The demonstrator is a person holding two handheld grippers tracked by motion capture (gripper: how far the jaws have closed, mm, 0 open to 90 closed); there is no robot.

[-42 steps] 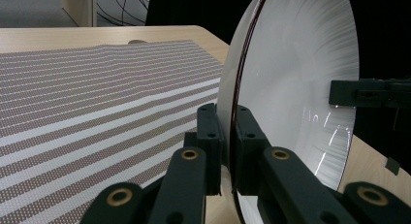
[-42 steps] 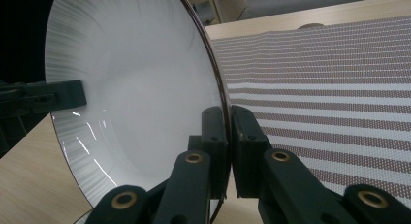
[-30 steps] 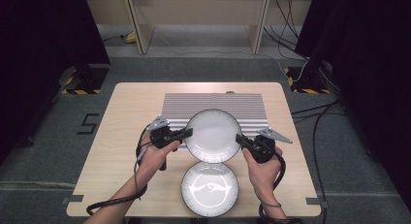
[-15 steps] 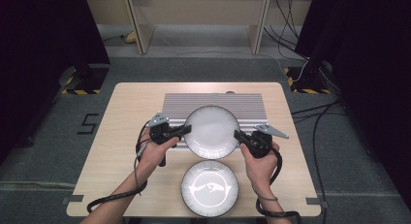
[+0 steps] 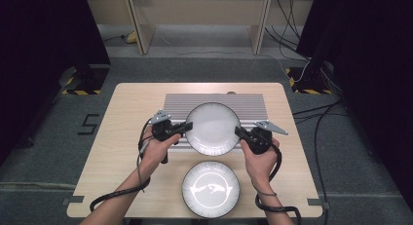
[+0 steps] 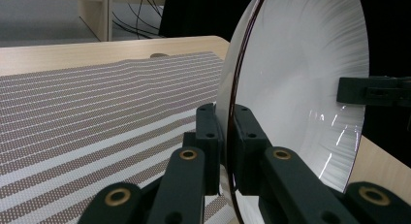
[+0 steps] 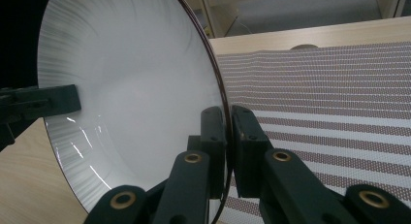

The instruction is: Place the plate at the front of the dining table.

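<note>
1. High view shows the upper plate (image 5: 213,128) over the striped placemat (image 5: 175,102), near edge, with a second plate (image 5: 211,188) at 6 o'clock of it
2. Left gripper (image 5: 184,128) is clamped on the rim at 9 o'clock; right gripper (image 5: 238,132) clamps it at 3 o'clock
3. Judgement: keep both hands level and matched, and lower onto the mat centre before releasing either grip
</note>
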